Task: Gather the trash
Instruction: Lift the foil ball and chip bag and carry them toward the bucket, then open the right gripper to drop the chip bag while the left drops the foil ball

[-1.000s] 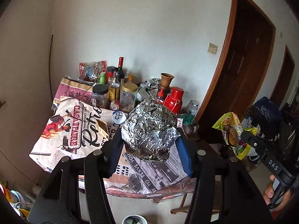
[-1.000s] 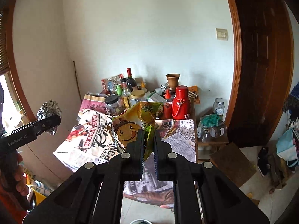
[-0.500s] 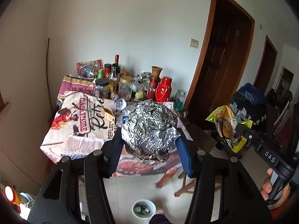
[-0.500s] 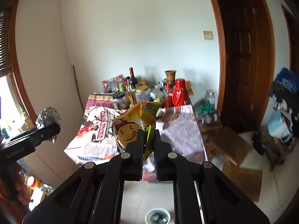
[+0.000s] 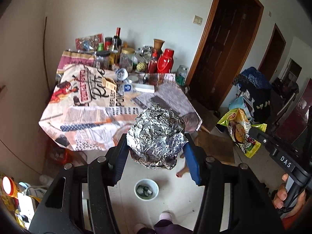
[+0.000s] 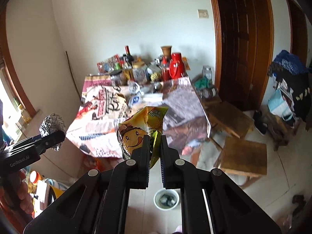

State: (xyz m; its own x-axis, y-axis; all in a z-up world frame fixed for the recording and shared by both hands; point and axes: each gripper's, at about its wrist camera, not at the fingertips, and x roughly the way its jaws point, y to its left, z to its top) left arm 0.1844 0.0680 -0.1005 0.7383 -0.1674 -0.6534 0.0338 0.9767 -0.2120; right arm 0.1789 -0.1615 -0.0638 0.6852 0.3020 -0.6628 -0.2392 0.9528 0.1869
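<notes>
My left gripper (image 5: 156, 142) is shut on a crumpled ball of aluminium foil (image 5: 156, 136) and holds it in the air above the floor, in front of the table. The foil ball also shows in the right wrist view (image 6: 52, 125). My right gripper (image 6: 155, 136) is shut on a yellow-green chip bag (image 6: 142, 128), also held in the air; the bag shows in the left wrist view (image 5: 240, 130) at the right. A small white bowl (image 5: 146, 189) with dark scraps stands on the floor below both grippers, also in the right wrist view (image 6: 166, 199).
A table (image 5: 93, 115) under a printed newspaper cloth carries bottles, jars, a red thermos (image 5: 164, 60) and cans at its far end. Low wooden stools (image 6: 243, 156) stand at the right. Dark doors (image 5: 224, 48) and a pile of bags (image 5: 253, 89) lie beyond.
Both grippers have drawn back from the table and tilted down, each with its load. The floor and the white bowl have come into view.
</notes>
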